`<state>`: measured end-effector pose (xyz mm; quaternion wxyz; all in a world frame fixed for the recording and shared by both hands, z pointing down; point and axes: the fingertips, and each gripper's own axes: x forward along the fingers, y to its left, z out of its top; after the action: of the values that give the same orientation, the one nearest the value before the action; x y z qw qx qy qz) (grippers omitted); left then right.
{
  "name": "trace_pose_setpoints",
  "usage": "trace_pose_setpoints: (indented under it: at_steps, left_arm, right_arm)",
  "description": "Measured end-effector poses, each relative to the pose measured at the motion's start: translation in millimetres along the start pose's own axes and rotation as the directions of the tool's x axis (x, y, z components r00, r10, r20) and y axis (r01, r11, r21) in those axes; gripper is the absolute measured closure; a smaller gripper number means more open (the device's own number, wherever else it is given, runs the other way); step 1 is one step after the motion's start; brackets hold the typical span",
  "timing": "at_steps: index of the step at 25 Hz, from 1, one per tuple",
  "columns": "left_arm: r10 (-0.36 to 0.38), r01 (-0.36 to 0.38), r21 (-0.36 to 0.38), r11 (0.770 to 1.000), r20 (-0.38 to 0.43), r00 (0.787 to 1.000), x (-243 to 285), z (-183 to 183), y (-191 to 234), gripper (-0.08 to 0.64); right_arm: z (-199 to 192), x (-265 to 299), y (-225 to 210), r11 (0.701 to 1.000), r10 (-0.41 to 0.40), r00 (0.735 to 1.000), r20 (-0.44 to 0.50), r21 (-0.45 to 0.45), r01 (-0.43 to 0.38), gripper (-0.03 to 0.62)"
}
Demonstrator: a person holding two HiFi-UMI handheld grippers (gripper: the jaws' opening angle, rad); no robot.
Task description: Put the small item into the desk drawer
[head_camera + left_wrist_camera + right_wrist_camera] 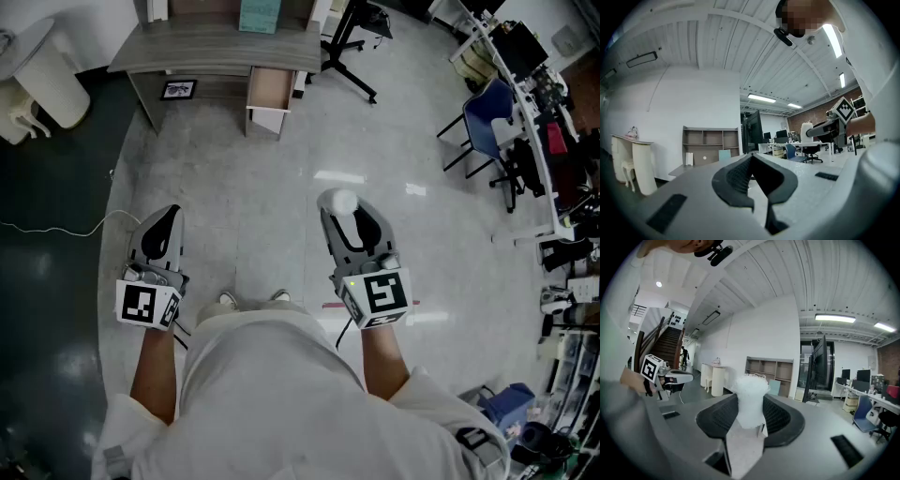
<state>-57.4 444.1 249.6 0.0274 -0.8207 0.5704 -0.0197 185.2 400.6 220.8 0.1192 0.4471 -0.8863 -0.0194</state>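
Standing figure with two hand-held grippers, seen from near to far, positions given against the desk.

Nearest: a person in a pale shirt stands on the glossy grey floor, well apart from the desk and facing it, with both shoes pointing toward it.

Left gripper: held low in front of the body and aimed at the desk. Its dark jaws are closed against each other, with nothing between them.

Right gripper: held level with the left one, equally far from the desk. Its jaws are clamped on the small white item, a fuzzy-topped lump standing upright between the ribbed pads and rising above them. The item is therefore in the gripper, well short of the desk.

Floor between person and desk: a thin pale cable trails across it on the person's left side.

Desk: a grey top with the drawer pulled out of its front, toward the person. A small framed picture stands on the floor under the desk, beside the drawer. A teal panel rests on the desktop above the drawer.

Off the desk's ends: a rounded white cabinet at one end, and a blue chair well apart from the other.
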Motion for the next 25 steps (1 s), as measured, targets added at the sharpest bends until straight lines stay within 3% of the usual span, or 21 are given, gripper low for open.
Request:
trace_pose_setpoints:
  at_steps: [9,16,18,21,25]
  left_arm:
    - [0.008,-0.007,0.005,1.0,-0.011,1.0,16.8,-3.7,-6.1,0.555]
    - [0.013,-0.013,-0.008,1.0,-0.011,1.0,41.4,-13.5,-33.9,0.555]
    - [0.011,-0.011,-0.005,1.0,-0.014,1.0,46.3,-14.3,-40.9,0.555]
    - [0.009,-0.009,-0.007,1.0,-0.034,0.999,55.7,-20.0,-40.1,0.555]
    - [0.01,-0.011,-0.02,1.0,-0.046,0.999,80.1,-30.6,-21.4,0.555]
  right_arm:
    - [-4.5,2.4,-17.4,0.996,0.043,0.998,0.05,0.073,-0.047,0.43]
    - [-34.0,4.3,-43.4,0.993,0.078,0.997,0.013,0.089,-0.078,0.43]
    - [-42.0,5.0,-51.8,0.984,0.089,0.996,0.007,0.156,-0.089,0.43]
    - [-47.6,16.2,-64.1,0.947,0.116,0.993,0.022,0.299,-0.117,0.43]
    - [-49.5,47.4,-74.5,0.949,0.113,0.993,0.012,0.296,-0.112,0.43]
